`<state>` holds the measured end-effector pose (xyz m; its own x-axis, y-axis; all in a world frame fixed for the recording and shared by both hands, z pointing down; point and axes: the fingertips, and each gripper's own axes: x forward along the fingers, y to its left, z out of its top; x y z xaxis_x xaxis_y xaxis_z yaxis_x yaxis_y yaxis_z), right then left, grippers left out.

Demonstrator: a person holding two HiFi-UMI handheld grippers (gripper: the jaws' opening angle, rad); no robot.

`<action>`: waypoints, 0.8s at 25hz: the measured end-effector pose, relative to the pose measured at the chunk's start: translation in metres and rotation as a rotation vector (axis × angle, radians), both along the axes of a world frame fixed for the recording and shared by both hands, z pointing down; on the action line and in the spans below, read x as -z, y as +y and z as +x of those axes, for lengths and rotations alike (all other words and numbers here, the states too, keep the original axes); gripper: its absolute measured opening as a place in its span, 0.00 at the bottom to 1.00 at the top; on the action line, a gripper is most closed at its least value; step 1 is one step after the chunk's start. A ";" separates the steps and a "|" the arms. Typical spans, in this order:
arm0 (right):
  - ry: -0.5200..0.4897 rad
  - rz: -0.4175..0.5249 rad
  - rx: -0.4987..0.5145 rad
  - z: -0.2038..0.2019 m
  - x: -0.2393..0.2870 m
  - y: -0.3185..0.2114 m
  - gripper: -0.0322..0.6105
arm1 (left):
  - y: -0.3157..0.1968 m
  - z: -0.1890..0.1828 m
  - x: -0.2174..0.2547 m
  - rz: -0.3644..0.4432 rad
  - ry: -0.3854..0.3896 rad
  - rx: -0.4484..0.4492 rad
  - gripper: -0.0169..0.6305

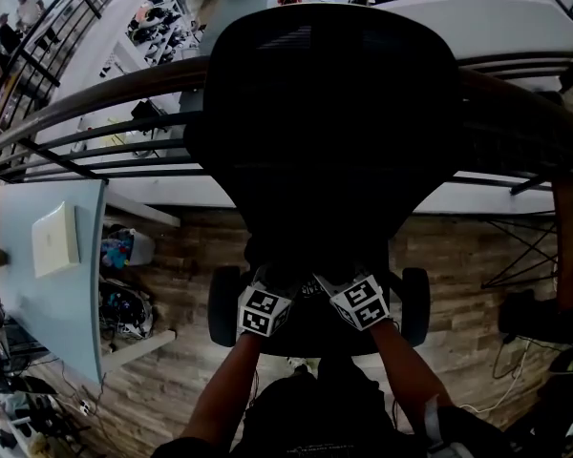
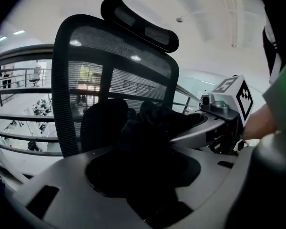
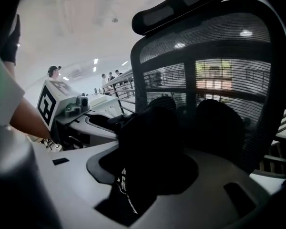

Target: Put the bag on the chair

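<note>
Ahead of you: chair (image 1: 334, 113), faced square on; both grippers reach in over its seat (image 1: 310, 332).
Bag: the black bag (image 2: 152, 123) sits low against the mesh backrest (image 2: 86, 56), between your two grippers. Whether it bears on the seat is too dark to tell.
Left gripper: your left gripper (image 2: 143, 175) has its jaws spread. Bag fabric lies in the gap, with no pinch seen.
Right gripper: your right gripper (image 3: 143, 175) also has its jaws spread. A fold of the bag with pale marks lies between them, unclamped.
Edges: the armrests (image 1: 222, 305) flank your wrists, one on each side. The backrest walls off the front, and the headrest (image 2: 138, 23) juts out above it.
Open room: the side toward your body is the only open one. Left, right and front are boxed by the chair.
Railing: a curved railing (image 1: 95, 93) runs just behind the chair, with a drop to a lower level beyond.
Desk: a pale desk (image 1: 48, 284) stands to your left, well apart from the chair, with a white box (image 1: 55, 239) on it.
Floor: wood planks (image 1: 191, 246) under the chair, and cables (image 1: 516, 380) lying at your right.
Room: the lower level shows desks and people through the rails. The light at the chair is dim.
</note>
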<state>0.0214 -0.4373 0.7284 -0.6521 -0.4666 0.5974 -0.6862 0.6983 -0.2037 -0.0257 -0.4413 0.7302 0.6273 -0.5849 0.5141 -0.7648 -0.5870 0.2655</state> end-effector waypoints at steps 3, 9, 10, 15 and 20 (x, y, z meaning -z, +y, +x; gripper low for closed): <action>0.010 -0.028 -0.028 0.008 -0.004 0.005 0.38 | 0.008 0.000 -0.004 -0.064 0.010 0.007 0.41; 0.047 -0.023 -0.118 0.025 0.000 0.007 0.49 | 0.022 -0.014 0.005 -0.066 -0.022 0.001 0.42; 0.052 -0.017 -0.136 0.030 0.002 0.006 0.49 | 0.023 -0.016 0.007 -0.058 -0.029 0.004 0.42; 0.013 0.001 -0.192 0.041 0.025 0.011 0.49 | 0.029 -0.023 0.026 0.020 -0.042 0.030 0.42; -0.039 0.084 -0.211 0.032 0.071 0.019 0.49 | 0.034 -0.030 0.050 0.078 -0.030 0.041 0.38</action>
<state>0.0532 -0.4188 0.6573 -0.5568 -0.6422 0.5268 -0.8115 0.5559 -0.1800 -0.0553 -0.4071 0.6803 0.5873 -0.6486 0.4841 -0.7953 -0.5734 0.1965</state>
